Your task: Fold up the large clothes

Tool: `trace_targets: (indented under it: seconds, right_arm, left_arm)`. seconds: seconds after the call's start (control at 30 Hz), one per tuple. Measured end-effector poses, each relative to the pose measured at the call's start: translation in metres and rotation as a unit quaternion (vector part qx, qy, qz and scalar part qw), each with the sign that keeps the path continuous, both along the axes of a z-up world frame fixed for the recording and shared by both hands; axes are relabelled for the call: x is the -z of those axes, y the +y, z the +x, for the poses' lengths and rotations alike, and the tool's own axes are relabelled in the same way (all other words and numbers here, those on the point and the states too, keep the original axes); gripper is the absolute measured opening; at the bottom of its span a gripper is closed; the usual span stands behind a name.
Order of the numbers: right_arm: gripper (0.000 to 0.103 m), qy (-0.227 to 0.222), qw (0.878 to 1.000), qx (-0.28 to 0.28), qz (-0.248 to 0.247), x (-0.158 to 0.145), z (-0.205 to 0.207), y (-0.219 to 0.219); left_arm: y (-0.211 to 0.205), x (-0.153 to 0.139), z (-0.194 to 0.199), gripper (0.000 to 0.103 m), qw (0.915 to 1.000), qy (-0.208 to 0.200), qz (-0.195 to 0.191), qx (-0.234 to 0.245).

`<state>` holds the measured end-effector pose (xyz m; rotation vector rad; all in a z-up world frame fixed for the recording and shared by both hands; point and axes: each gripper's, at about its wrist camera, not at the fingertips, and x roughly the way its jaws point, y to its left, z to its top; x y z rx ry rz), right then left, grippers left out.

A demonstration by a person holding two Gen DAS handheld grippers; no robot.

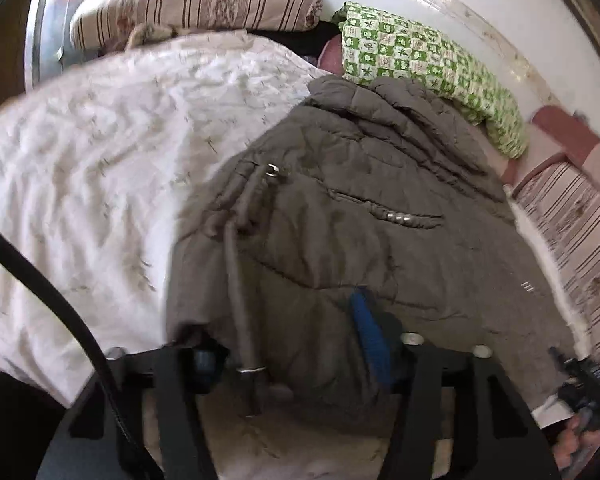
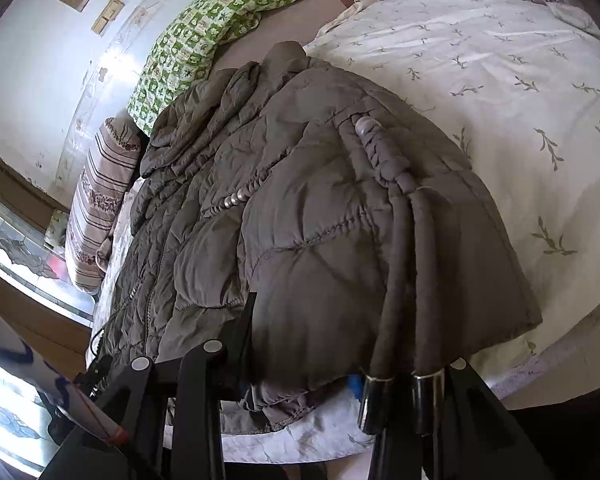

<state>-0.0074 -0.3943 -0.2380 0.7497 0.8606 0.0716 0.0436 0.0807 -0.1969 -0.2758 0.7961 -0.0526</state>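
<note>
A large grey-brown quilted jacket [image 1: 352, 240] lies on the bed; it also shows in the right wrist view [image 2: 300, 208]. Its drawstring cords with metal tips [image 2: 396, 392] hang over the near hem. My left gripper [image 1: 288, 356] is at the jacket's near hem, which lies between its blue-padded fingers [image 1: 370, 336]; whether they press the cloth I cannot tell. My right gripper [image 2: 300, 376] is at the jacket's near hem, which covers its fingertips; a bit of blue pad [image 2: 354, 384] shows under the hem.
A white quilt with a leaf print [image 1: 100, 168] covers the bed beside the jacket [image 2: 480, 80]. A green checked blanket [image 1: 428, 64] and striped pillows [image 1: 196, 0] lie at the far side by the white wall. A black cable [image 1: 60, 308] crosses at left.
</note>
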Motion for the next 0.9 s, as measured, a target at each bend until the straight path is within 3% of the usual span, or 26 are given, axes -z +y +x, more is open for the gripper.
trace_targets:
  seconds: [0.13,0.3,0.43,0.63,0.77,0.9]
  right_arm:
    - [0.04,-0.002,1.0,-0.002,-0.029,-0.002,0.0,0.006]
    - [0.042,-0.008,0.996,-0.01,-0.091,-0.007,0.001,0.021]
    - [0.042,-0.013,0.996,-0.001,-0.092,-0.006,-0.001,0.02]
    - [0.023,-0.013,0.996,-0.014,-0.083,-0.008,-0.001,0.018]
    - [0.021,-0.019,0.987,-0.026,-0.157,-0.017,0.0,0.037]
    - [0.021,-0.018,0.987,-0.027,-0.158,-0.016,0.0,0.037]
  left_arm:
    - [-0.008,0.0,0.0,0.043,0.999,0.0,0.044,-0.005]
    - [-0.014,0.002,-0.001,0.046,0.9976,0.002,0.068,-0.014]
    - [-0.021,0.001,-0.001,0.048,0.9954,0.002,0.094,-0.02]
    - [-0.028,0.0,0.0,0.046,0.9925,0.003,0.122,-0.013]
    - [-0.034,-0.001,-0.001,0.042,0.99,-0.002,0.141,-0.005]
    - [-0.037,-0.001,-0.002,0.042,0.9876,-0.007,0.157,-0.002]
